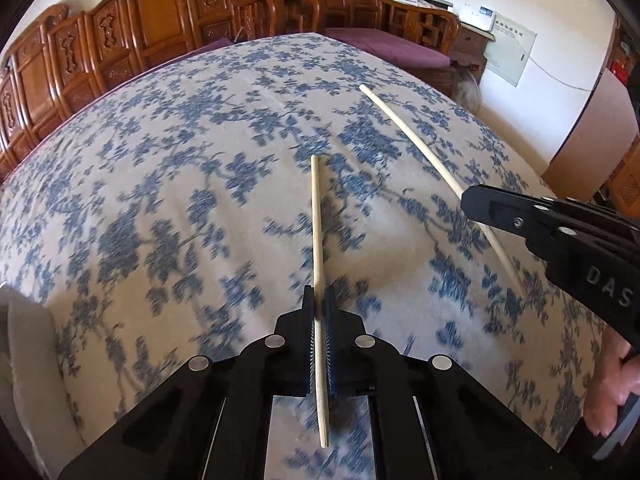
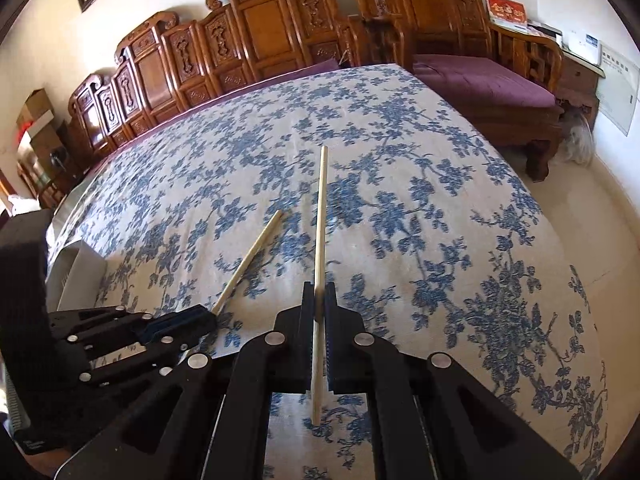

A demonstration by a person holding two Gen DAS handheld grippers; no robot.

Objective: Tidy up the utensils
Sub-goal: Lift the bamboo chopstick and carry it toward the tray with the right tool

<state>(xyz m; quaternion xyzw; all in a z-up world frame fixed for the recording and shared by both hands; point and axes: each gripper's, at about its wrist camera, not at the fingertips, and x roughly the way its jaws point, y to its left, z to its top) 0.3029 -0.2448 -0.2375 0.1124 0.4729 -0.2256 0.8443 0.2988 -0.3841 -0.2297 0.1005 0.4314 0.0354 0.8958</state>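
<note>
Each gripper, left (image 1: pixel 320 308) and right (image 2: pixel 319 300), is clamped on one chopstick (image 1: pixel 318 240) (image 2: pixel 321 216); pickup seems done, so next they likely need bringing side by side, tips aligned.

Left gripper (image 1: pixel 319 312) btm centre, clamped on a chopstick (image 1: pixel 318 220) over floral tabletop (image 1: pixel 160 200) — right gripper (image 1: pixel 476 204) at right edge grips 2nd chopstick (image 1: pixel 404 124).
</note>
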